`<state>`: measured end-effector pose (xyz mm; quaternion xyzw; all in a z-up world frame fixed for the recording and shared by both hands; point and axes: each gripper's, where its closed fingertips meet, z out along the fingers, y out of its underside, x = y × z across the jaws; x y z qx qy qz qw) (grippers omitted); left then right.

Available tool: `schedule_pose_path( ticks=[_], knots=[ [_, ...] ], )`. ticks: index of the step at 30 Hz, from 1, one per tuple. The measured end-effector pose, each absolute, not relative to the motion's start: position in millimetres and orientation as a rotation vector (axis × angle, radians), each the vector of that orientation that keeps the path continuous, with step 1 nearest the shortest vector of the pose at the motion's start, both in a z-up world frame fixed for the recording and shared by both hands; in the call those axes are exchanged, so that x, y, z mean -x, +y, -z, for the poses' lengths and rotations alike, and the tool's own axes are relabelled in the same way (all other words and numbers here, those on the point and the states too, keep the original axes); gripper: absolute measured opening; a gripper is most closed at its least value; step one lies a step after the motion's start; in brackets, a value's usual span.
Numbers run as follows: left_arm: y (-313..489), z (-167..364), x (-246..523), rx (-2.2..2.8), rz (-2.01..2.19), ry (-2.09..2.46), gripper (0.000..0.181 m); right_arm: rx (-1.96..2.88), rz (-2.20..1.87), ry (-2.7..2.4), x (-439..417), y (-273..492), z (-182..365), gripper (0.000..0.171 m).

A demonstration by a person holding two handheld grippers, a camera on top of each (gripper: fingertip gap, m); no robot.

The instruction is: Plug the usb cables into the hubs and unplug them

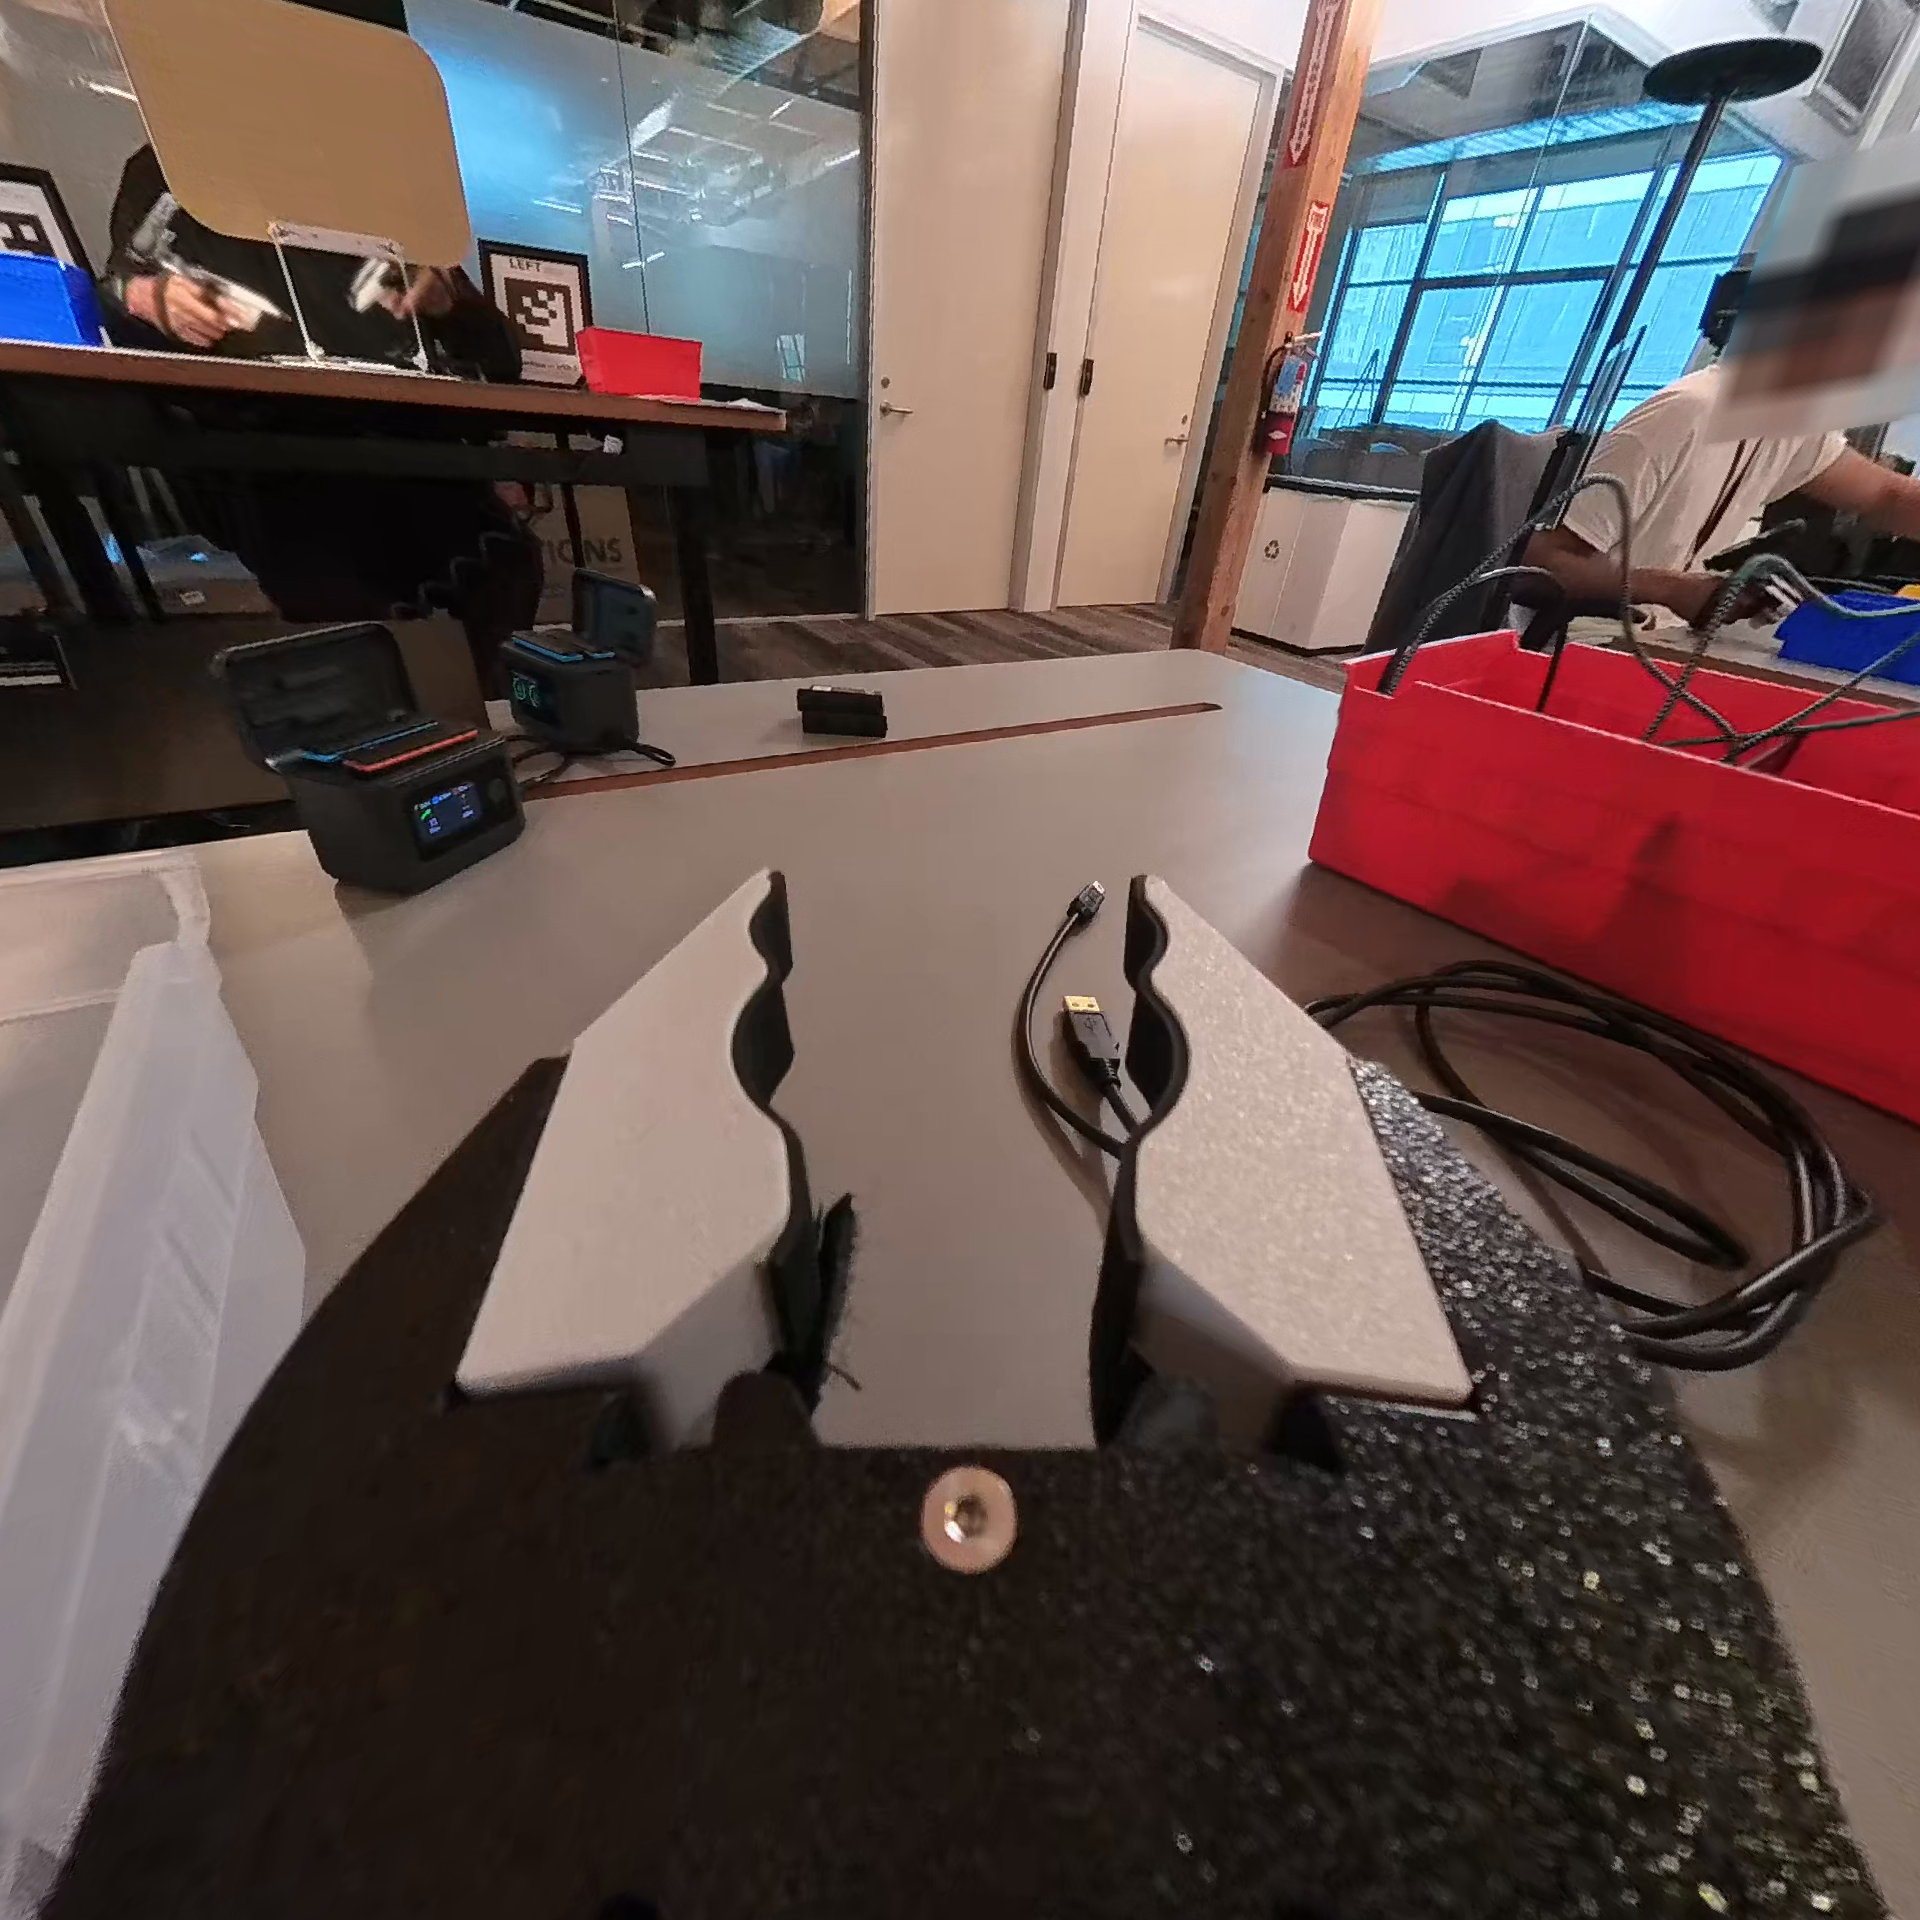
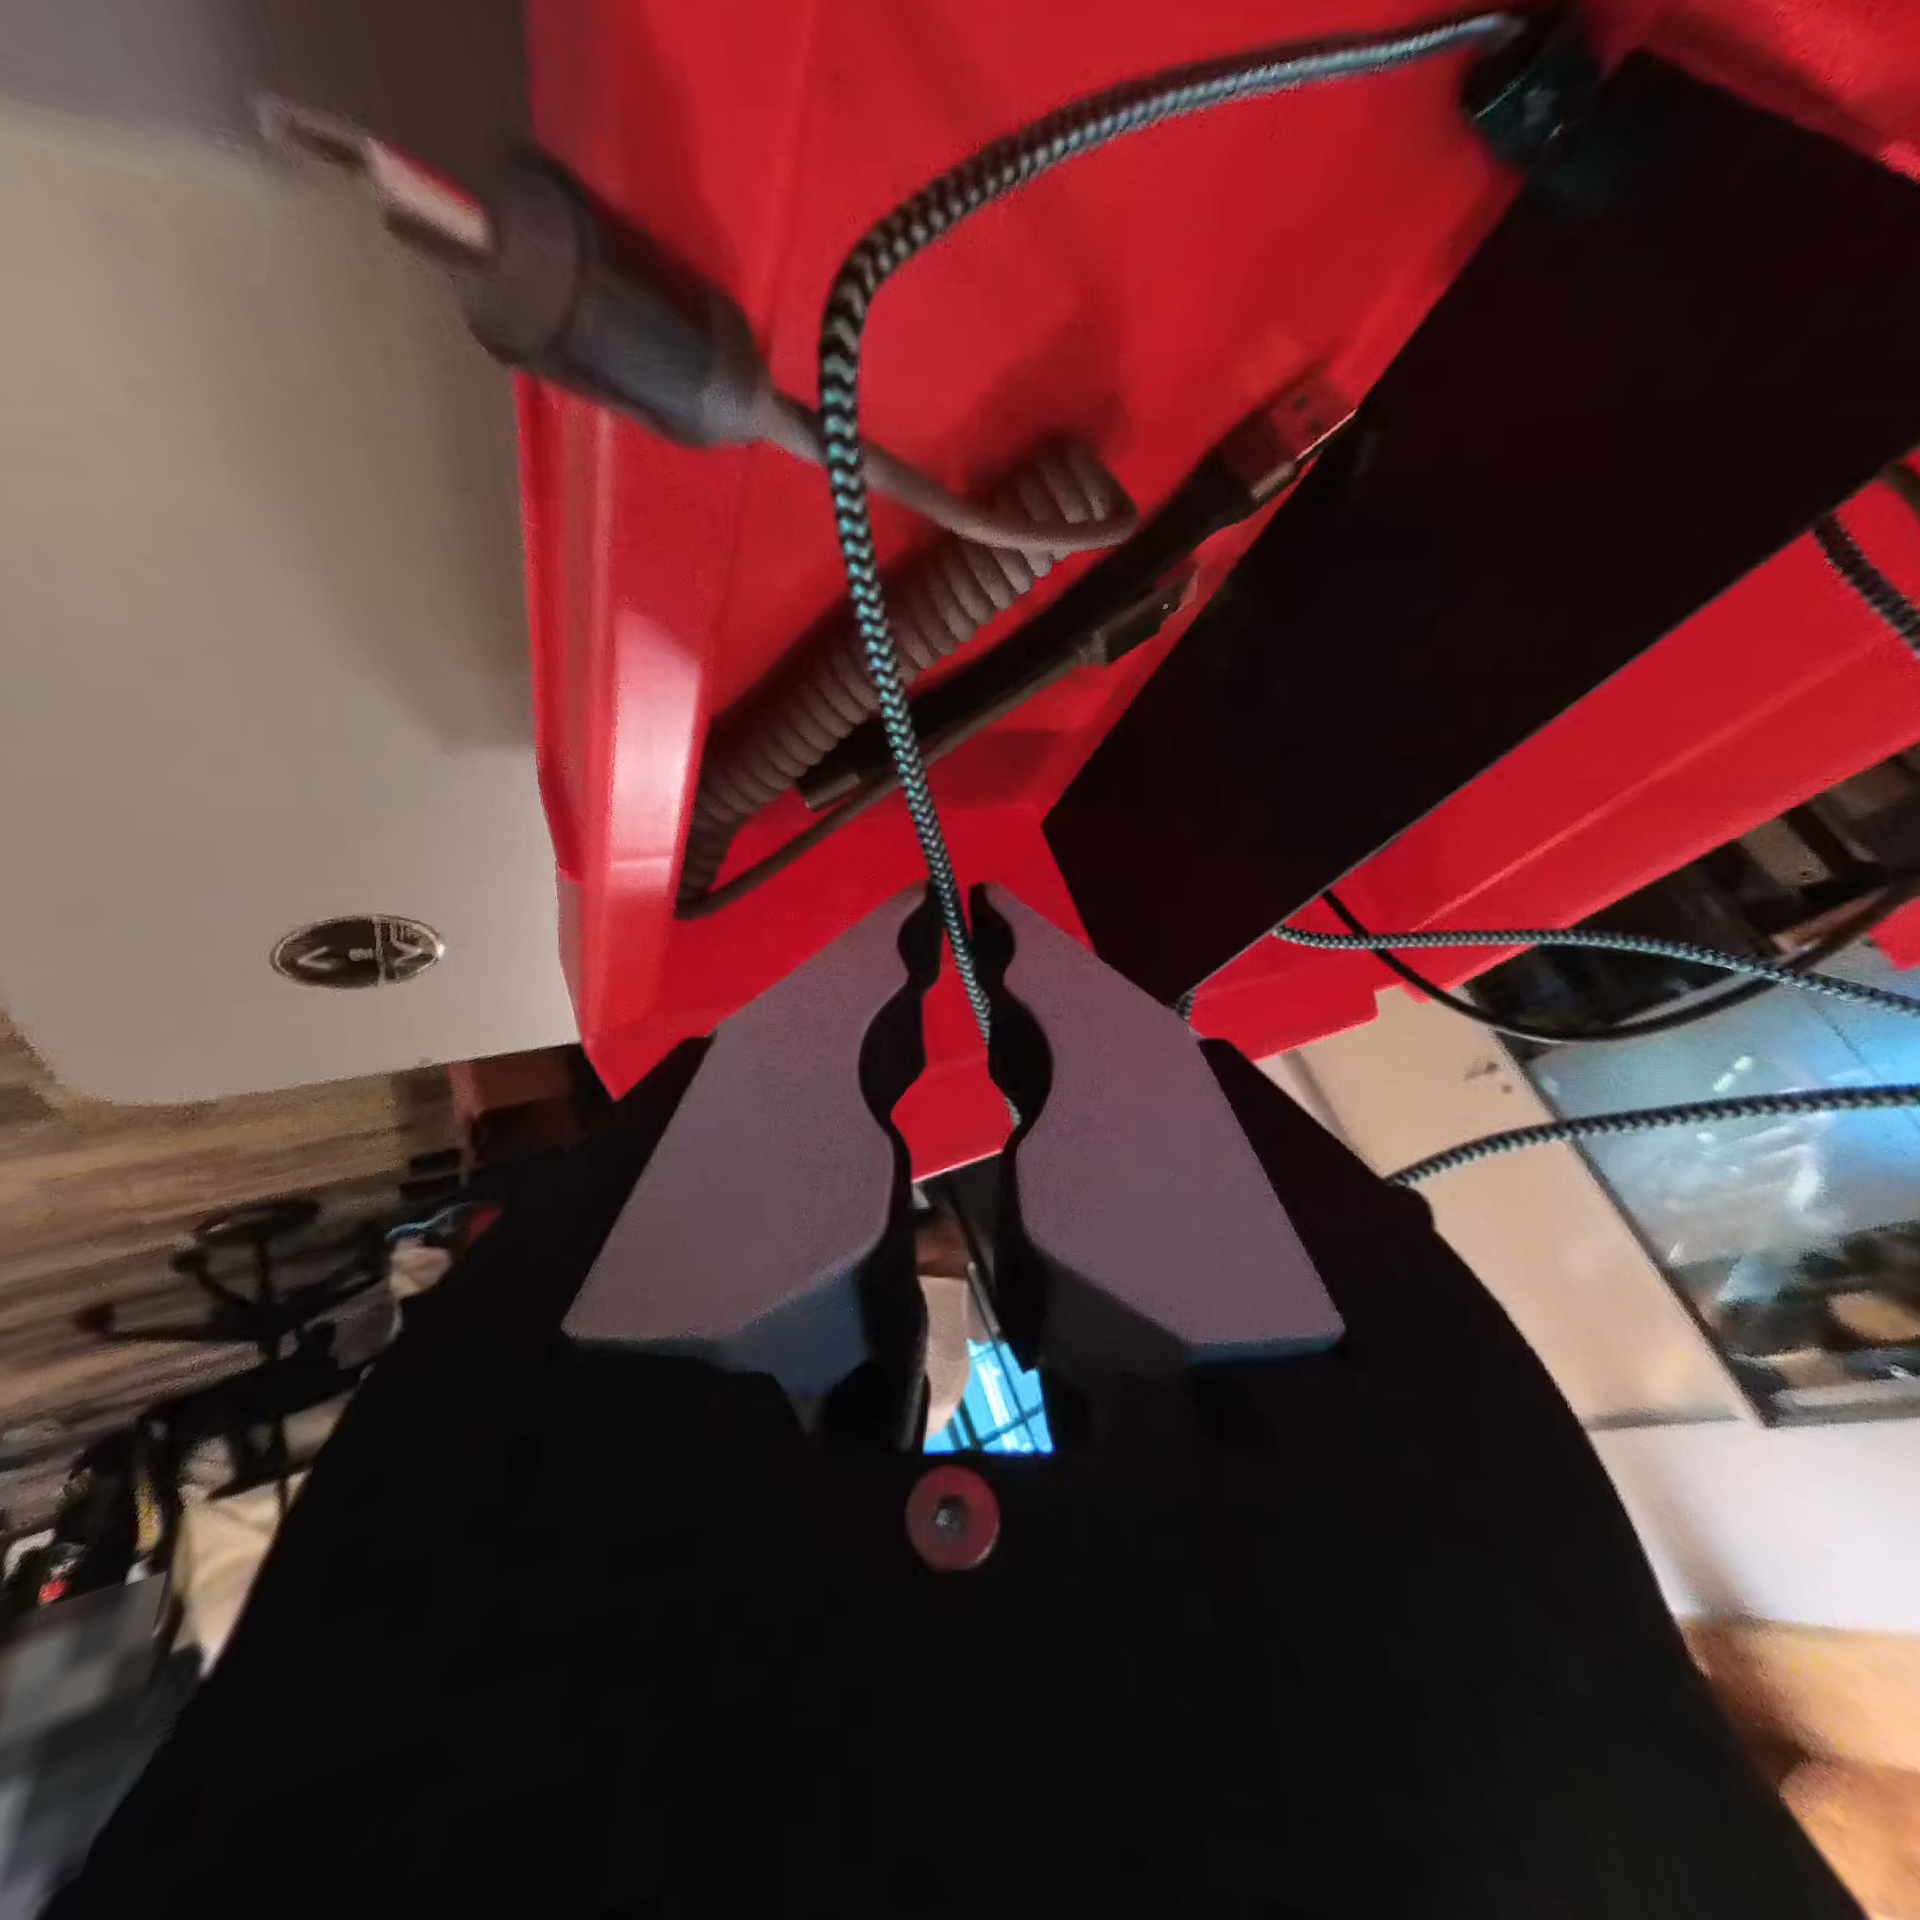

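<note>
Red bin point(image 2: 1039, 260) fills the right view; the right gripper point(image 2: 951, 914) pinches a braided cable point(image 2: 852, 520), fetching it. Left gripper point(image 1: 956, 894) gapes empty over the counter's point(image 1: 935, 810) black USB cable point(image 1: 1091, 1029). Next: find a hub.

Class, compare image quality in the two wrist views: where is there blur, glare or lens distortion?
Left wrist view: sharp on the USB plug between the open left gripper; straight edges bow toward the frame borders, and the windows are bright. Right wrist view: motion blur smears the connector at upper left; the braided cable in the right gripper stays fairly crisp.
</note>
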<state>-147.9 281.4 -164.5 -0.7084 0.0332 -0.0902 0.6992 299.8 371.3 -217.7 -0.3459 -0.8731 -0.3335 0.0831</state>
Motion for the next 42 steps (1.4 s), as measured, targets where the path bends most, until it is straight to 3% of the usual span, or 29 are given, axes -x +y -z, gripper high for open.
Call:
schedule_pose_path(
  ticks=[3,7,16,19,22,32,33,37,38,42],
  knots=[
    [281.1,165.9,148.8,1.582,0.210,0.067,0.061,1.332,0.792,-2.510,-293.2,368.3,199.8,0.000],
    [281.4,166.2,149.4,1.582,0.231,0.055,0.061,1.508,0.456,-2.195,-261.0,382.8,128.3,0.000],
    [281.3,165.7,152.4,1.576,0.274,0.024,0.059,1.548,0.549,-1.799,-251.2,472.7,27.4,0.000],
    [282.0,165.4,151.8,1.575,0.282,0.024,0.058,1.549,0.586,-1.858,-240.7,483.6,42.0,0.000],
    [282.3,166.3,151.6,1.579,0.286,0.023,0.058,1.576,0.674,-2.091,-241.6,480.9,89.5,0.000],
    [282.5,167.1,151.0,1.583,0.291,0.024,0.058,1.910,0.392,-2.153,-201.1,474.7,197.2,0.000],
    [282.5,167.4,151.0,1.584,0.290,0.024,0.058,1.972,0.342,-2.141,-198.6,467.8,197.0,0.002],
    [282.3,165.1,150.5,1.574,0.300,0.021,0.058,2.049,0.328,-1.884,-186.6,464.0,139.6,0.063],
    [282.3,164.7,150.5,1.572,0.301,0.020,0.058,2.017,0.267,-1.811,-175.8,458.5,120.0,0.072],
    [282.4,164.4,150.3,1.572,0.305,0.019,0.058,1.785,-0.290,-1.780,-99.4,374.7,79.9,0.077]
  ],
)
